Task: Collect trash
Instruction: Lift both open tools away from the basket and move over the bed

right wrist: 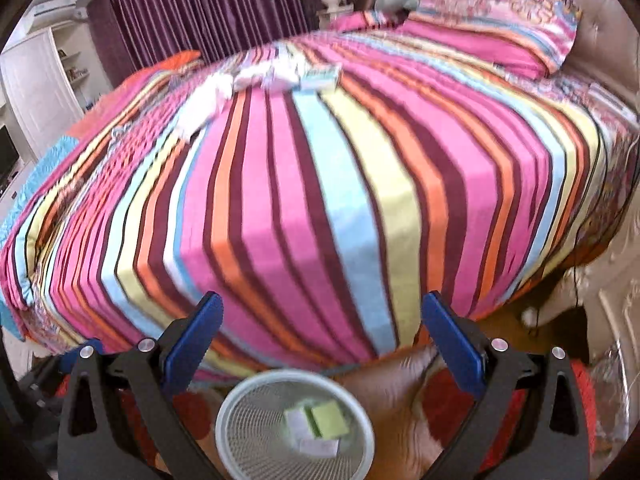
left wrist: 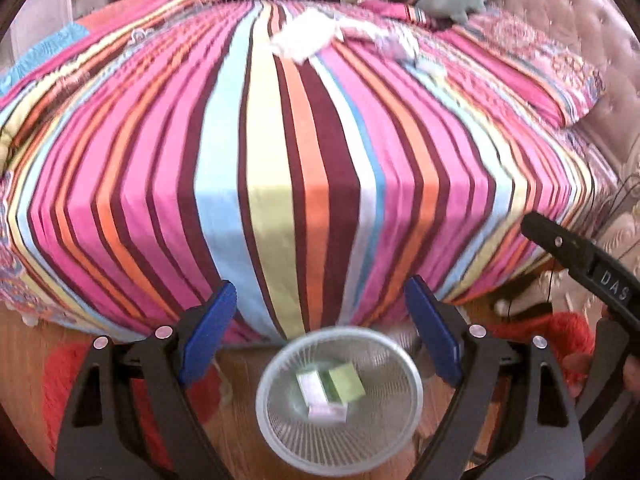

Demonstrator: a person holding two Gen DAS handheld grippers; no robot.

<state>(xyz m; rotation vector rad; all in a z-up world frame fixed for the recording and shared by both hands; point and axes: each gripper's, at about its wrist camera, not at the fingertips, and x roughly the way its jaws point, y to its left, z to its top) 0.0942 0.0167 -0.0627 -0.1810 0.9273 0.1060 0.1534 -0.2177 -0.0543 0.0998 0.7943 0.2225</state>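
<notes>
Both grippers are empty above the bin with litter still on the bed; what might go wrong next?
1. The tissues and small box lie far across the striped bed, so reaching may be awkward.
2. Soft tissues may slip from the right gripper.
3. The left gripper hangs over the bin and might knock it.

Left gripper (left wrist: 320,320): jaws spread wide, nothing between the blue pads (left wrist: 208,330), pointing forward and slightly down. Right gripper (right wrist: 322,330): same, fully apart, empty, blue pads (right wrist: 192,344) clear on both sides. Right gripper also visible in left wrist view at the right edge, beside the left and slightly ahead of it.
</notes>
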